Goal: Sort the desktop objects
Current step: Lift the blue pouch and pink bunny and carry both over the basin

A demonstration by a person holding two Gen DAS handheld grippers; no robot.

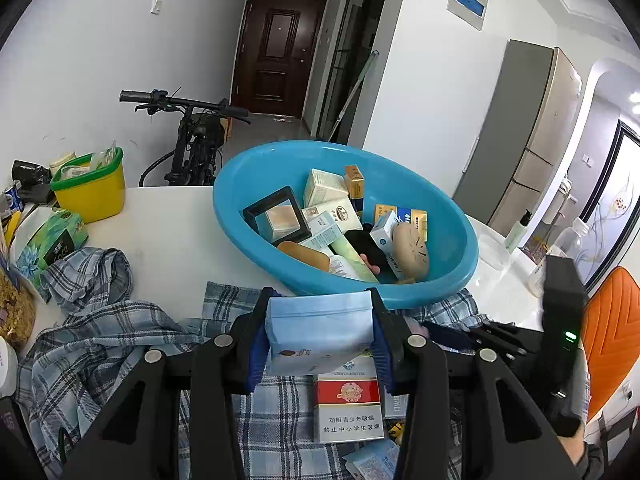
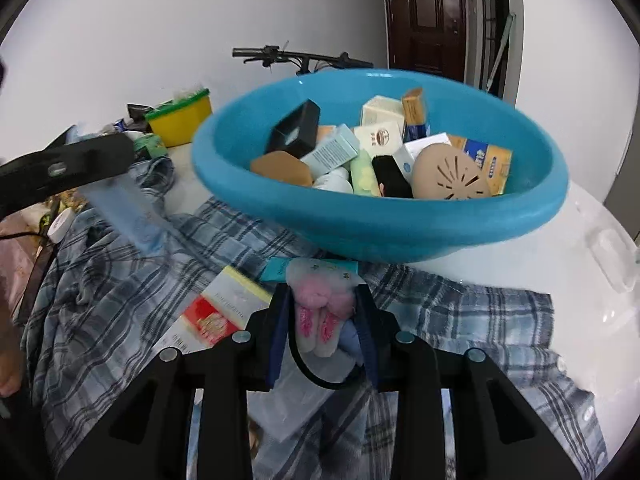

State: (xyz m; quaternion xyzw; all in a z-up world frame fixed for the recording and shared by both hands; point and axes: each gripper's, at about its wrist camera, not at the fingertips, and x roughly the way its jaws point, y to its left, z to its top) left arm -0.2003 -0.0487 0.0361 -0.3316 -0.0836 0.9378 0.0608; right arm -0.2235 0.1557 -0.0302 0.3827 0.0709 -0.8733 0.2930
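Note:
A blue basin (image 1: 448, 280) full of small boxes and a tan round case stands on the white table; it also shows in the right wrist view (image 2: 380, 224). My left gripper (image 1: 320, 300) is shut on a light blue pouch (image 1: 320, 328), held just in front of the basin's near rim, above a red and white cigarette carton (image 1: 347, 404). My right gripper (image 2: 322, 292) is shut on a packet with pink fluffy hair ties (image 2: 320, 300), held below the basin's near rim. The left gripper with its pouch (image 2: 128, 212) shows blurred at the left of the right wrist view.
A blue plaid shirt (image 1: 120, 340) lies spread on the table under both grippers. A yellow bin with a green rim (image 1: 90, 192), a green tissue pack (image 1: 52, 240) and a snack bag stand at the left. Bottles (image 1: 518, 230) and an orange chair (image 1: 612, 332) are at the right.

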